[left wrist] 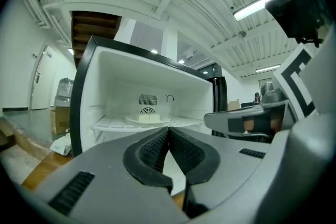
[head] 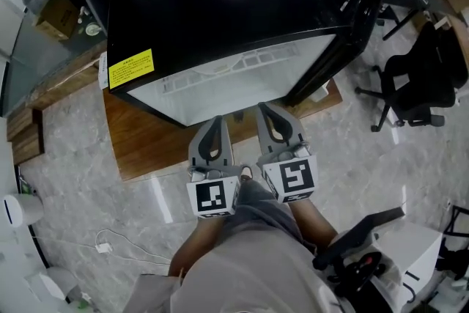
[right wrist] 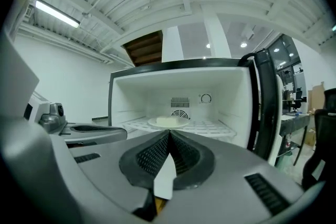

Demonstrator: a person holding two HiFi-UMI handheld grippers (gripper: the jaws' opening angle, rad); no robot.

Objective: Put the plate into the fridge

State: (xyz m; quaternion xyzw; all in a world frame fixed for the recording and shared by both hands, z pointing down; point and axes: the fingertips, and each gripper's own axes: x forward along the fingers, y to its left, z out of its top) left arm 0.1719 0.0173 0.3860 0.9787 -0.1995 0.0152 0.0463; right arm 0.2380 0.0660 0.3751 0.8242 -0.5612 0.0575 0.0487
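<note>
A small black fridge [head: 220, 4] stands open, its door [head: 352, 33] swung to the right. On its white wire shelf [right wrist: 210, 127] rests a white plate [right wrist: 168, 123] with pale food on it; the left gripper view shows the same plate [left wrist: 147, 119]. My left gripper [head: 212, 130] and right gripper [head: 272, 117] hover side by side just outside the fridge opening. Both are shut with nothing between the jaws. In the right gripper view my right gripper [right wrist: 169, 135] points at the plate; in the left gripper view my left gripper [left wrist: 168, 129] points at the shelf.
The fridge sits on a wooden platform [head: 146, 143] over a marble-look floor. A black office chair [head: 421, 77] is to the right, cardboard boxes [head: 58, 17] at the back left, and a white cable [head: 117, 242] lies on the floor at the left.
</note>
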